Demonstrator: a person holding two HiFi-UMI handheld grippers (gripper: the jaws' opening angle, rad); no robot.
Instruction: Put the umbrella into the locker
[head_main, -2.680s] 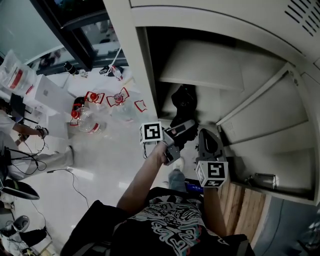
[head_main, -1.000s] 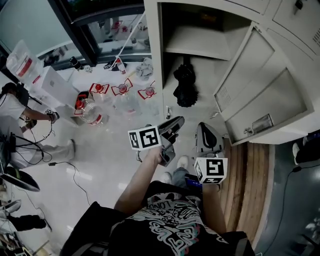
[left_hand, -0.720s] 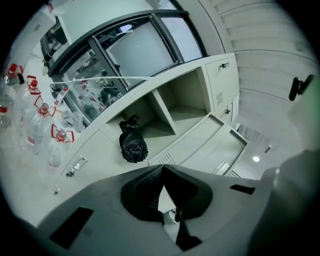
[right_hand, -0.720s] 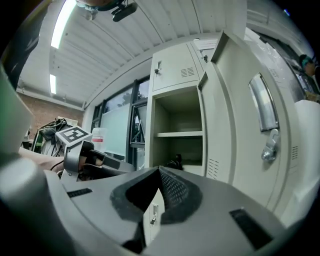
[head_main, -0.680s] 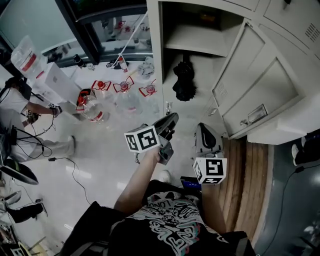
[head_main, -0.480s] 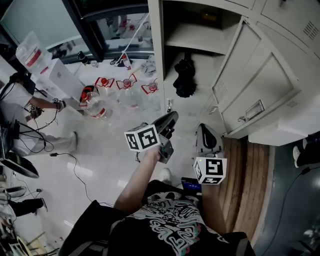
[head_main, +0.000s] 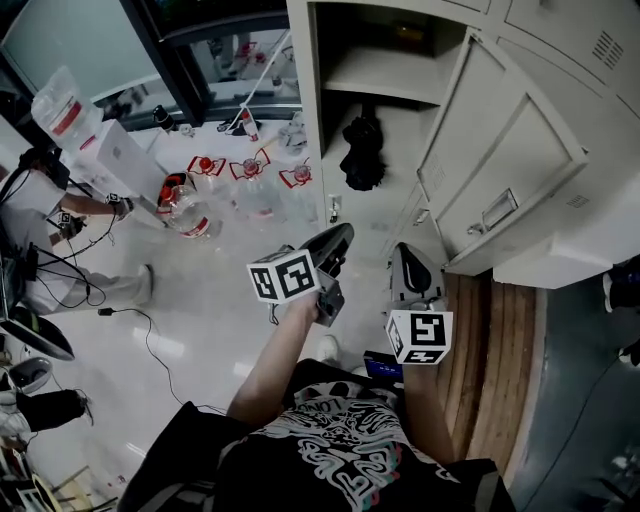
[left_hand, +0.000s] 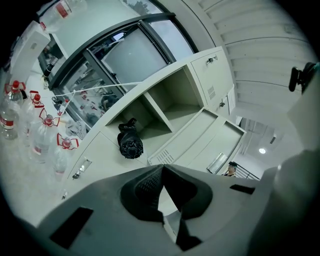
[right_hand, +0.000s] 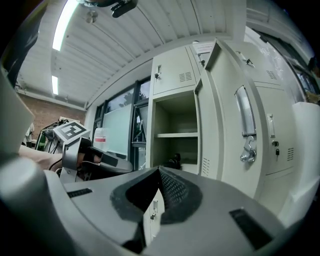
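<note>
The folded black umbrella (head_main: 362, 153) lies inside the open locker (head_main: 385, 130), on the floor of its lower compartment below the shelf; it also shows in the left gripper view (left_hand: 130, 141) and the right gripper view (right_hand: 174, 160). The locker door (head_main: 505, 170) stands swung out to the right. My left gripper (head_main: 337, 243) is held in front of the locker, well short of the umbrella, its jaws shut and holding nothing (left_hand: 161, 167). My right gripper (head_main: 402, 258) is beside it, also shut and holding nothing (right_hand: 158, 171).
Several water bottles with red caps (head_main: 242, 178) stand on the floor left of the locker. A person (head_main: 60, 215) sits at far left among cables. Wooden planks (head_main: 490, 370) lie to the right below the door.
Both grippers have drawn back from the locker, leaving the umbrella inside. The view has pulled away and the door has swung a little toward closing.
</note>
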